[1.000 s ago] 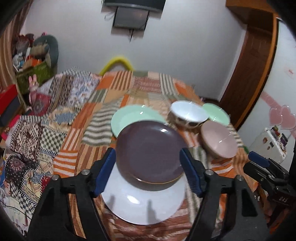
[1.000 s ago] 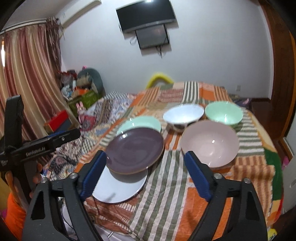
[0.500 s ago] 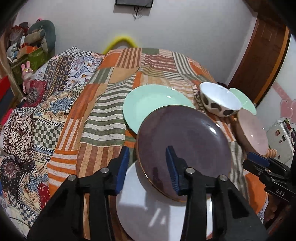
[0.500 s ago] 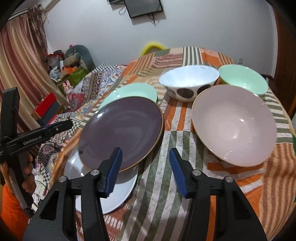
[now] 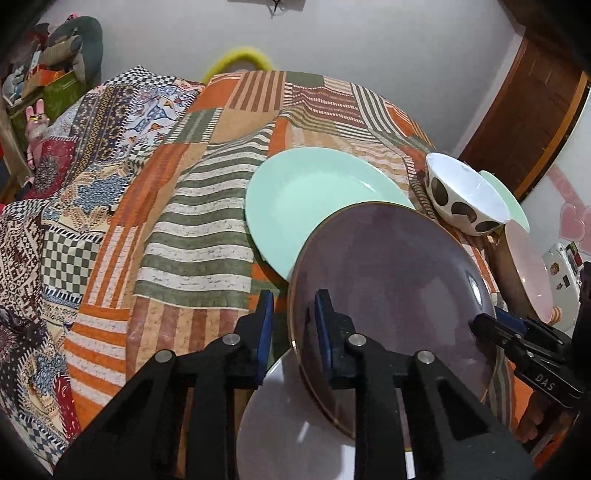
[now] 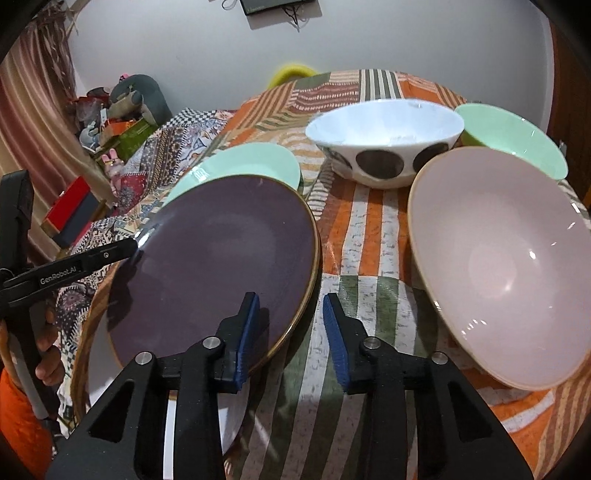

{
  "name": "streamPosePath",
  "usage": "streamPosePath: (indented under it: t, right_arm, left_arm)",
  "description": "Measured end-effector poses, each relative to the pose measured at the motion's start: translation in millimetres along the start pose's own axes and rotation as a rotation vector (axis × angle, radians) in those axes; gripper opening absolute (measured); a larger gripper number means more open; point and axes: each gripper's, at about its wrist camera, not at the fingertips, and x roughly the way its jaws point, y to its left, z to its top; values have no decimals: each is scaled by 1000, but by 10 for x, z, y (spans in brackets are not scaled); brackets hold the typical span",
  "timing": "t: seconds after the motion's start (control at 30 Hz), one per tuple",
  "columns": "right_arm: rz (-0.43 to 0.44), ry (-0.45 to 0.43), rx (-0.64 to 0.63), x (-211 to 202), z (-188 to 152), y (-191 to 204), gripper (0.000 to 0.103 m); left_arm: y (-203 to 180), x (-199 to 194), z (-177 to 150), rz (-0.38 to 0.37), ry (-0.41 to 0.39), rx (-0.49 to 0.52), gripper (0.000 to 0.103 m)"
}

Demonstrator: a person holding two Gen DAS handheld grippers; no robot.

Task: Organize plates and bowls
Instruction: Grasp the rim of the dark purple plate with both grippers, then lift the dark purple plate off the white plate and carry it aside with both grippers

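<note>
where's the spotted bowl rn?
The spotted bowl sits at the far side of the quilt, between the green plate on its left and the green bowl on its right.

White wall (image 6: 184, 55) behind. Patchwork cloth (image 5: 207, 206) covers the table. Striped curtain (image 6: 33, 110) hangs at left. Brown wooden door (image 5: 532, 122) stands at right. Dark screen (image 6: 273, 5) is mounted on the wall. Clutter pile (image 6: 118, 107) sits below the curtain.

My pads (image 6: 249, 332) are blue on black arms, right by a dark purple plate (image 6: 221, 266) with a thin gold rim. There's a mint green plate (image 5: 314, 192), a pale pink bowl (image 6: 498, 258), a white bowl (image 6: 384, 140) with dark polka dots, and a mint bowl (image 6: 513, 133). All sit on an orange, olive and cream striped patchwork cloth (image 5: 199, 236).
</note>
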Motion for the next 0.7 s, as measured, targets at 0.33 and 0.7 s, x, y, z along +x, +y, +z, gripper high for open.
streamPosePath:
  t: [0.33, 0.7]
  right_arm:
    - [7, -11, 1, 17, 54, -5, 22]
    - [15, -10, -11, -13, 62, -20, 20]
  left_arm:
    - [28, 63, 32, -45, 40, -10, 17]
    - [-31, 27, -3, -28, 78, 74, 17]
